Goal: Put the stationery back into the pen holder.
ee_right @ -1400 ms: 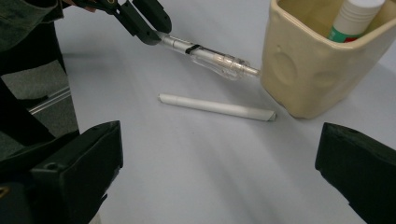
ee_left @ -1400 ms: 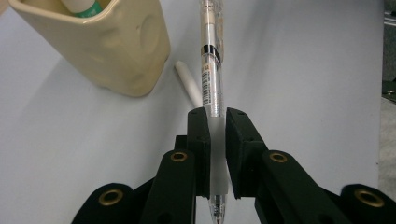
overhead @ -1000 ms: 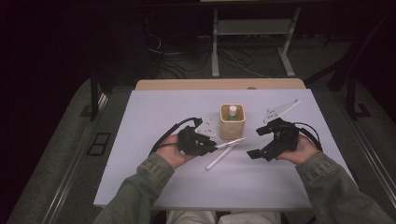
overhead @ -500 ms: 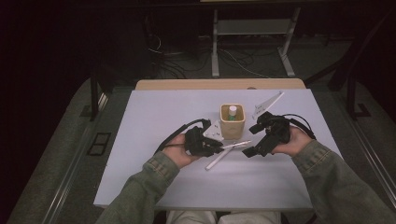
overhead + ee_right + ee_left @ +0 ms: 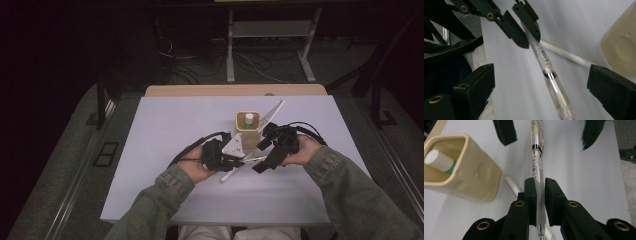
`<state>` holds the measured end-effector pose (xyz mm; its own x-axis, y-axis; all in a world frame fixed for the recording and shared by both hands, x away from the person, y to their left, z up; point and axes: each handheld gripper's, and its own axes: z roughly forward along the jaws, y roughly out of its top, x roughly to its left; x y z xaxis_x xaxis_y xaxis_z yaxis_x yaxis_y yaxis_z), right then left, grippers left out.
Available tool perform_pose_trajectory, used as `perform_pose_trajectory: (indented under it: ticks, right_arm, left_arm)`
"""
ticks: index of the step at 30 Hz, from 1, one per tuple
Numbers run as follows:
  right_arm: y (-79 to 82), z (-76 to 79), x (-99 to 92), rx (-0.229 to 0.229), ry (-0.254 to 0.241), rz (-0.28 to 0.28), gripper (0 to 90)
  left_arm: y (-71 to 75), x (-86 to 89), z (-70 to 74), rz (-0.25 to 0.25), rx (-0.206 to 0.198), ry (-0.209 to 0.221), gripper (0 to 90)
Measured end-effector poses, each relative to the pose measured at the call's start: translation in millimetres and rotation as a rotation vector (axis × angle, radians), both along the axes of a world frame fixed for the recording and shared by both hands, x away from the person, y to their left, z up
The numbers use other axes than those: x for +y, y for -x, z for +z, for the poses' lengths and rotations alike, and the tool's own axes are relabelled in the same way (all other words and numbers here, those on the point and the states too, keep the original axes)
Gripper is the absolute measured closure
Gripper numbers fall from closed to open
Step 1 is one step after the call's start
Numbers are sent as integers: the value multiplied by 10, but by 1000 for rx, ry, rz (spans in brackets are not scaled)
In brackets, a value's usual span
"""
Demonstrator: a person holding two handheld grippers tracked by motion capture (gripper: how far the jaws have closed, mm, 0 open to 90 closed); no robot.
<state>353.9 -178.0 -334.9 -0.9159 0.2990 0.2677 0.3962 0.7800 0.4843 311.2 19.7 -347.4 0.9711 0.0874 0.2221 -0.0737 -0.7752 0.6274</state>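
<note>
Centrally, clear pen (image 5: 537, 157) clamped (table (image 5: 165, 125) open).

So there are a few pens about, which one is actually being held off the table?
The clear pen, clamped in the left hand-held gripper. The white pen lies flat on the table, and the green-banded one stands in the cream holder.

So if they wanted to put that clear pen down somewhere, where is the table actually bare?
The white table is bare along its left side, between the left gripper and the left edge, and along the near edge below both hands. It is crowded in the middle: the pen, the cream holder, a white stick and the right gripper.
</note>
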Motion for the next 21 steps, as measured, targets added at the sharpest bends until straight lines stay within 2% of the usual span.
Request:
perform_pose_trajectory:
  ticks: [3, 4, 5, 8, 21]
  right_arm:
    - [-24, -18, 20, 7, 9, 1, 75]
    - [-35, -23, 22, 4, 13, 3, 132]
    - [-47, -23, 20, 14, 6, 14, 158]
    - [-59, -31, 31, 27, 5, 19, 161]
    - [-88, -92, 82, 74, 6, 88, 434]
  left_arm:
    - [26, -25, 10, -13, -25, -1, 794]
    - [30, -29, 20, -21, -30, -12, 794]
    - [42, -38, 16, -19, -27, -1, 794]
    - [49, -52, 17, -23, -34, -7, 794]
    - [57, -77, -12, -44, -54, -29, 794]
